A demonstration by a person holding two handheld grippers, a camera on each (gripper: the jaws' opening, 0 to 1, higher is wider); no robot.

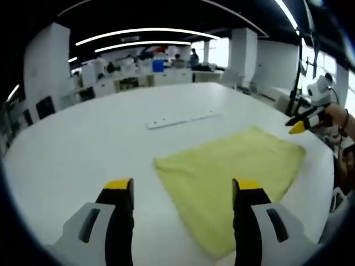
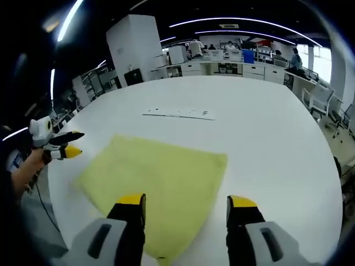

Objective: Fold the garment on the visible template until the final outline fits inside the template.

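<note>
A yellow cloth (image 1: pixel 230 180) lies spread flat on a white table (image 1: pixel 83 144), one corner turned toward each gripper. The left gripper (image 1: pixel 183 191) hovers above the cloth's near-left edge, jaws spread wide with nothing between them; one yellow-tipped jaw stands over bare table just beside the cloth, the other over the cloth itself. In the right gripper view the right gripper (image 2: pixel 186 205) hangs above the cloth's (image 2: pixel 158 180) near corner, its jaws likewise spread and empty. Each gripper also shows from the other's camera, held off the far side of the cloth: the right at the edge of the left gripper view (image 1: pixel 304 123), the left with a hand behind it (image 2: pixel 65 145). A pale strip (image 1: pixel 183 118) rests on the table well beyond the cloth. No template outline can be made out around the cloth.

The cloth looks light, soft and limp, likely terry-like with some grip against the tabletop; it should drape and sag rather than hold shape. The corners nearest each gripper appear the best holds, pinched at the edge so a single layer lifts cleanly for folding over.
</note>
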